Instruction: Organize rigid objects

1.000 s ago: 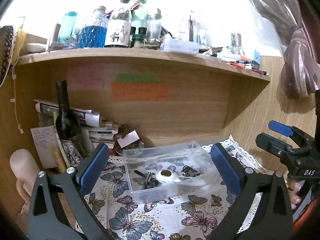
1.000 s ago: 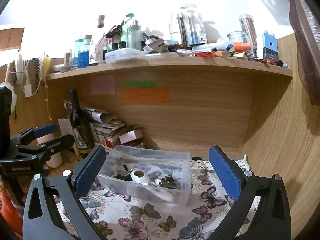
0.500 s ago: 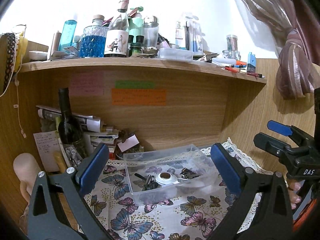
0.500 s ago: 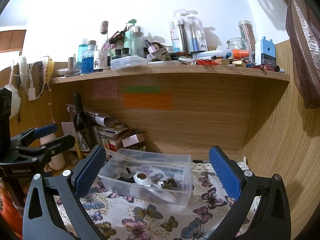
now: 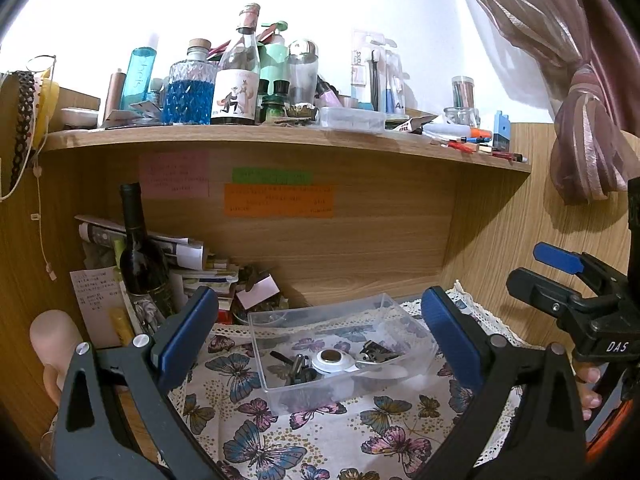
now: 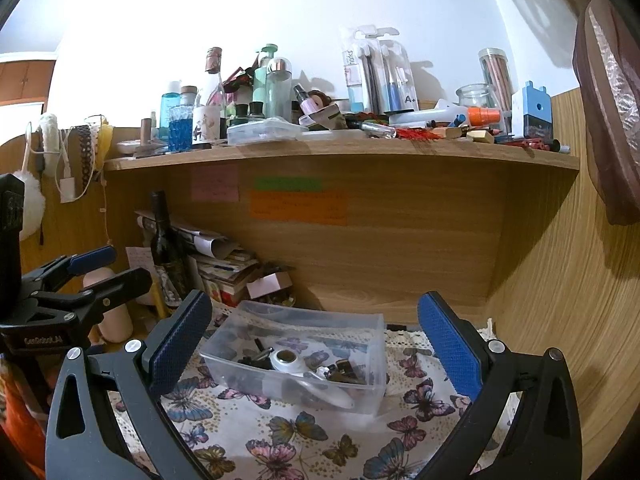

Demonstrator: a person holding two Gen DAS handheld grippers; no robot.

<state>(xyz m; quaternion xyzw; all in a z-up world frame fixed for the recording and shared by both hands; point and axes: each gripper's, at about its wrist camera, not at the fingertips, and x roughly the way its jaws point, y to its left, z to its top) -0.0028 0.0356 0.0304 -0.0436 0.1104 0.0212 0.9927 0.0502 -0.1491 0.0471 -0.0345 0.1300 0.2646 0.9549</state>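
Here, both claws are hovering released and holding nothing, the left claw [image 5: 316, 332] and the right claw [image 6: 314, 338] each framing the clear plastic box [image 5: 340, 354] between wide-spread blue pads. The box is sitting on the butterfly cloth [image 5: 280, 432] covering the desk, close to the wooden back panel [image 5: 360, 248], with bare cloth lying open in front of it. Inside it, a white round-headed tool [image 6: 298, 366] is resting among dark metal bits [image 5: 298, 368] that are hard to tell apart. To its left, a dark wine bottle [image 5: 140, 256] and stacked papers [image 5: 188, 256] are crowding the corner. Overhead, the cluttered shelf [image 6: 340, 156] is jutting out. The cloth's near edge is being cut off by the claws' frames.
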